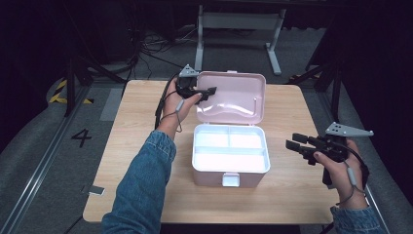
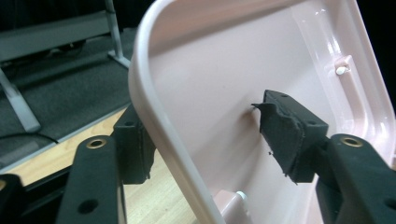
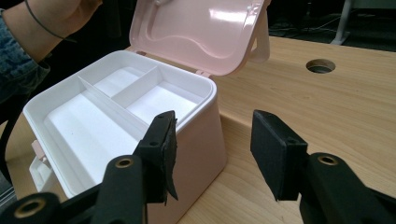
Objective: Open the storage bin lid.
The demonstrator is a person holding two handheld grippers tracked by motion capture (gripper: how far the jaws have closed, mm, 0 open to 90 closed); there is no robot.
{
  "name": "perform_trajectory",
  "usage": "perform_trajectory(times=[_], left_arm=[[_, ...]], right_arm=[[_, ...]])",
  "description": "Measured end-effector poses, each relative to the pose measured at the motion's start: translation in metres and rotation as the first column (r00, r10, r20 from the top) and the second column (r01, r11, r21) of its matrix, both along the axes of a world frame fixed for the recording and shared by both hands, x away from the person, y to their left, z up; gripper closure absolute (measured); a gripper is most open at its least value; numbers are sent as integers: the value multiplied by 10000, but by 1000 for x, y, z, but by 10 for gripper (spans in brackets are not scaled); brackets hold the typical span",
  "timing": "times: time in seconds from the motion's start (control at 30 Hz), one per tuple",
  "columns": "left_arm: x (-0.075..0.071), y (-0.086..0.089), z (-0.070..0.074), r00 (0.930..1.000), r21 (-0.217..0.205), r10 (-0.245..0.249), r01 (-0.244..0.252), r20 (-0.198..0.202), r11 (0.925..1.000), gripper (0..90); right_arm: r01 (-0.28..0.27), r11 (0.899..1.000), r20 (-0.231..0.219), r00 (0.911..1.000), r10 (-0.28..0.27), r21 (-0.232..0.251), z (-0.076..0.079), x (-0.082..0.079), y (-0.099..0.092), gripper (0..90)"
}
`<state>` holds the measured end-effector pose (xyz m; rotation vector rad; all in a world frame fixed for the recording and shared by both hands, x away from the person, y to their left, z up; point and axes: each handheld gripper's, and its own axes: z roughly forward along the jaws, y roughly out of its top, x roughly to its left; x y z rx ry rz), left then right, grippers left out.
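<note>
Between the fingers (image 2: 135, 149) of the left gripper (image 1: 202, 92) stands the left edge of the pink lid (image 2: 243, 93), one finger behind its rim and the other in front of its inner face. The pads sit apart from the plastic, or at most the inner one grazes it, so the grip reads as released, not clenched. No earlier hold can be judged from here; what shows is a lid standing upright and open on its hinge, with the left gripper spread around its edge.

Just below and in front of those fingers lies the body of the box (image 1: 231, 157), pink outside and white within, resting on the wooden worktop (image 1: 146, 195). Its tray (image 3: 98, 112) is divided into two small compartments at the back and one long one at the front, all bare. A small latch (image 1: 231, 179) hangs at the front wall.

Off to the right of the box, well apart from it, the right gripper (image 1: 296, 143) hovers over the worktop with its fingers (image 3: 161, 149) spread wide and nothing between them, pointing toward the box's side.

As a judgement, the opening of the box looks done: the lid stays up by itself. What is left appears to be drawing the left gripper clear of the lid, and whatever is to be done with the bare tray.
</note>
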<state>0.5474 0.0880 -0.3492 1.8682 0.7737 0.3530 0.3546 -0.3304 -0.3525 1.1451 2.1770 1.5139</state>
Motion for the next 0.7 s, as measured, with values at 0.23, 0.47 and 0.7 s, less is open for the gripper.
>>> perform_trajectory(times=[0.23, 0.47, 0.7], left_arm=[[7, 1, -11, 9988, -141, 12, -19, -493, 9999, 373], [10, 1, -20, 9938, 8, 87, -87, -1107, 10000, 355], [12, 1, -29, 9886, 46, 236, -232, -1485, 9997, 337]], right_arm=[[108, 9999, -23, 9999, -108, 38, 0, 0, -3, 515], [83, 10000, -6, 10000, -83, 39, 1, -1, -2, 515], [73, 10000, -31, 10000, -73, 11, 0, -1, -1, 513]])
